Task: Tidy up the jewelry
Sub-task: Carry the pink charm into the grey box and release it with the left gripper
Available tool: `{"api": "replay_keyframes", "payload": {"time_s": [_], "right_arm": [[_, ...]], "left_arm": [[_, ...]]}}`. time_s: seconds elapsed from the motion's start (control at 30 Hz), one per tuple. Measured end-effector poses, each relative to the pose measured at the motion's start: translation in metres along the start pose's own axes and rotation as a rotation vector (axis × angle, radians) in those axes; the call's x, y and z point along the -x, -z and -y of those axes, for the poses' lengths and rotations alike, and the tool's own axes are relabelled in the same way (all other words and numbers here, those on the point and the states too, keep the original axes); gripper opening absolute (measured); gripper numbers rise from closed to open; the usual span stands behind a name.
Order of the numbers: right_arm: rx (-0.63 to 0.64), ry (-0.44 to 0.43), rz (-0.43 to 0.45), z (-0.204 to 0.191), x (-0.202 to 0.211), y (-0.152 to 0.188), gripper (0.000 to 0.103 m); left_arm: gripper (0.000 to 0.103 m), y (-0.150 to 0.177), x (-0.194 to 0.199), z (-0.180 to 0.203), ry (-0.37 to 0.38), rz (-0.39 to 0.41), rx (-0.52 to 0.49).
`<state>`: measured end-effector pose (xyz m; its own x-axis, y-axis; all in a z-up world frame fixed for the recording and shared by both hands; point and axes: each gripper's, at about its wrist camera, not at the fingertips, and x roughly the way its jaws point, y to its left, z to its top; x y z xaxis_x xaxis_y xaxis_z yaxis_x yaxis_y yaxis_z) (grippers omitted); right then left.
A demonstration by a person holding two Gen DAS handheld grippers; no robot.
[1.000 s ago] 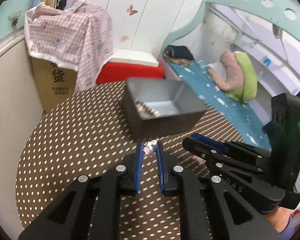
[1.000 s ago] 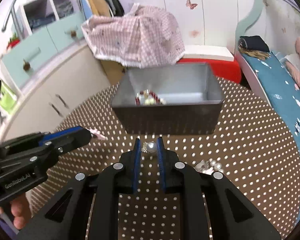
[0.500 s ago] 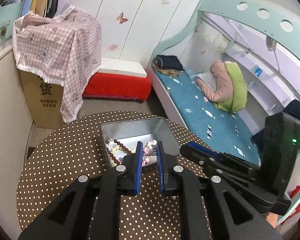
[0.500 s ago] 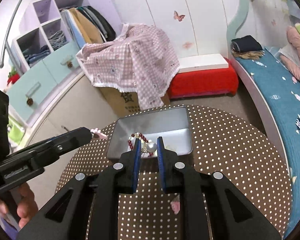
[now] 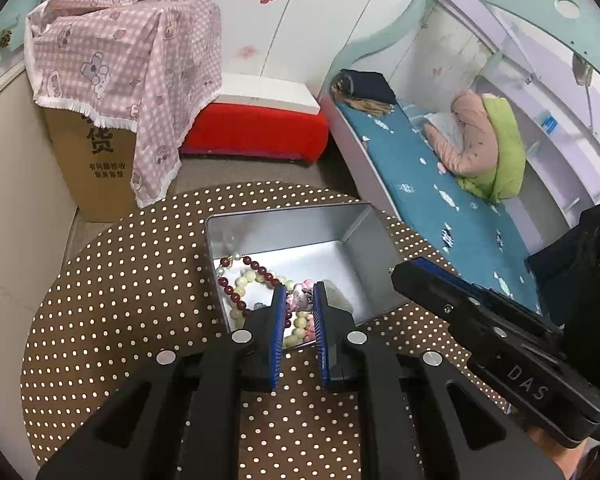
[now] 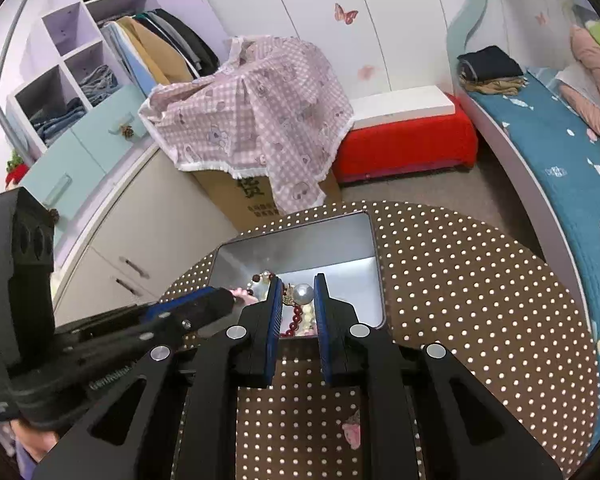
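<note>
Two grippers sit over my grey metal tin (image 5: 342, 226) on the dotted table (image 5: 132, 288). L gripper (image 5: 299, 294) pinches a small pink charm (image 5: 299, 293); R gripper (image 6: 296, 294) pinches a round white pearl piece (image 6: 303, 293) w/ gold bit. Dark-red & cream bead strands (image 5: 240, 280) lie inside the tin.

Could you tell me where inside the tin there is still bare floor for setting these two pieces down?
The tin is bare along its far wall and right corner. The near-left is crowded with the bead bracelets. Left gripper holds a pink charm; right gripper a pearl piece.
</note>
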<state>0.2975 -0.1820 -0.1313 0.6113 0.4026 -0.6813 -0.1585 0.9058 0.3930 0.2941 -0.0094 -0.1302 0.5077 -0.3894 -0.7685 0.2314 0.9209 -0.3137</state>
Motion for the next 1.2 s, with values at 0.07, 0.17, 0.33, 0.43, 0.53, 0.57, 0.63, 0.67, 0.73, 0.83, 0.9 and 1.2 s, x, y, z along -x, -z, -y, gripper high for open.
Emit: {"api": "replay_keyframes", "payload": {"time_s": [0.07, 0.17, 0.33, 0.43, 0.53, 0.57, 0.63, 0.67, 0.73, 0.83, 0.9, 1.2], "right_arm": [[-0.006, -0.002, -0.011, 0.001, -0.005, 0.000, 0.017], [-0.017, -0.003, -0.022, 0.004, -0.010, 0.002, 0.017], [-0.033, -0.002, -0.033, 0.008, -0.017, 0.002, 0.017], [-0.038, 0.000, -0.038, 0.011, -0.019, 0.002, 0.017], [-0.039, 0.001, -0.040, 0.012, -0.021, 0.004, 0.017], [-0.039, 0.004, -0.039, 0.012, -0.021, 0.004, 0.017], [-0.045, 0.000, -0.040, 0.013, -0.021, 0.005, 0.017], [-0.046, 0.001, -0.040, 0.013, -0.021, 0.005, 0.017], [-0.046, 0.001, -0.040, 0.014, -0.021, 0.005, 0.017], [-0.049, 0.004, -0.040, 0.014, -0.021, 0.005, 0.017], [-0.050, 0.002, -0.041, 0.014, -0.021, 0.006, 0.017], [-0.065, -0.006, -0.043, 0.015, -0.022, 0.006, 0.018]], "left_arm": [[0.012, 0.002, -0.001, 0.000, -0.002, 0.000, 0.002], [0.013, 0.002, 0.000, -0.002, -0.008, 0.005, 0.011], [0.013, 0.001, 0.002, -0.004, -0.011, 0.010, 0.011], [0.013, 0.002, 0.004, -0.005, -0.011, 0.008, 0.018], [0.014, 0.003, 0.005, -0.005, -0.011, 0.006, 0.017], [0.018, 0.003, 0.005, -0.005, -0.014, 0.007, 0.017], [0.034, 0.004, 0.006, -0.005, -0.024, 0.019, 0.021], [0.038, 0.004, 0.008, -0.005, -0.029, 0.029, 0.022], [0.038, 0.005, 0.009, -0.003, -0.034, 0.033, 0.013], [0.038, 0.004, 0.011, -0.001, -0.032, 0.034, 0.012], [0.038, 0.004, 0.012, 0.000, -0.028, 0.034, 0.009], [0.038, 0.005, 0.013, 0.002, -0.029, 0.035, 0.011]]}}
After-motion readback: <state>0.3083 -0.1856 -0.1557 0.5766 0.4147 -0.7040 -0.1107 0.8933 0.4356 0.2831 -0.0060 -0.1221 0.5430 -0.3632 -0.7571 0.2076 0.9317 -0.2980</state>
